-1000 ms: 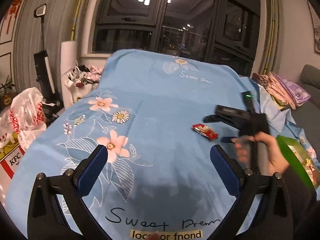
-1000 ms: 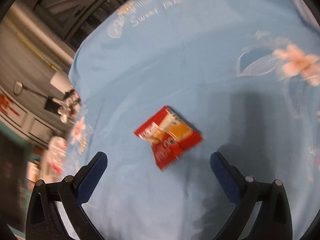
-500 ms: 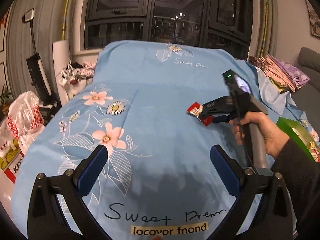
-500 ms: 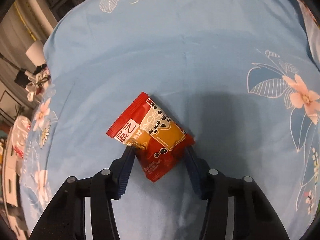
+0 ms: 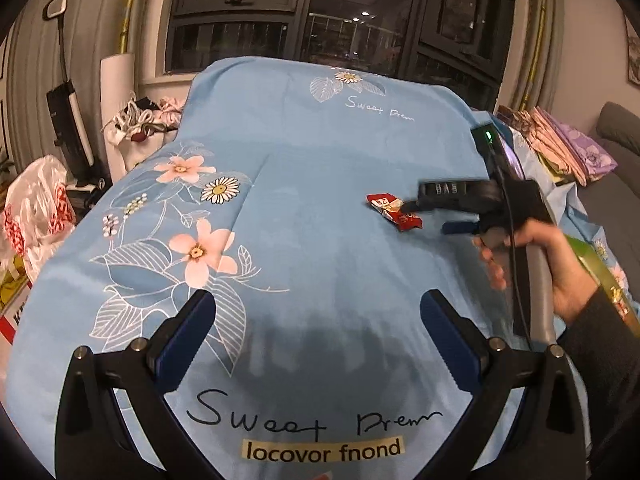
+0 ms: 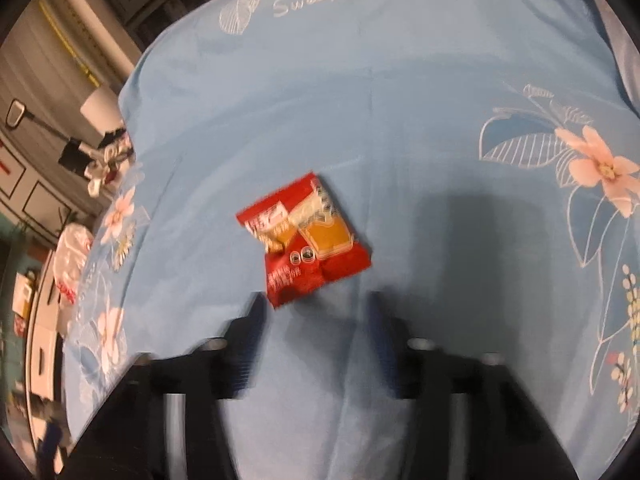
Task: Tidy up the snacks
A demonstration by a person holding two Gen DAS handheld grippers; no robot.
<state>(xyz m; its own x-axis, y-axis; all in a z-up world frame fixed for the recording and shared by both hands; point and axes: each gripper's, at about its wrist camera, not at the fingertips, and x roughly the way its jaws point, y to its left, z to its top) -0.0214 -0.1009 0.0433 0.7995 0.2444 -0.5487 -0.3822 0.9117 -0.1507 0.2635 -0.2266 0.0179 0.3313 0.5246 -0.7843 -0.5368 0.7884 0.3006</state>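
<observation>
Right claw (image 6: 316, 312) part-open, blurred, grips nothing; red snack packet (image 6: 305, 240) lies flat on blue cloth (image 6: 400, 120) just ahead, apparently released. Left claw (image 5: 316, 332) wide open, holds nothing, hovers idle, leaves room.

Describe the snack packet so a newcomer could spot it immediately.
Start at the blue floral bedsheet covering the whole surface. Right of its centre, just ahead of the right gripper, lies the snack packet. It is the only red thing lying on the sheet, with an orange-and-white picture.

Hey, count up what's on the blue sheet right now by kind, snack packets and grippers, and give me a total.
Snack packets: 1, the red packet
Grippers: 2, the left gripper and the right gripper
Total: 3
</observation>
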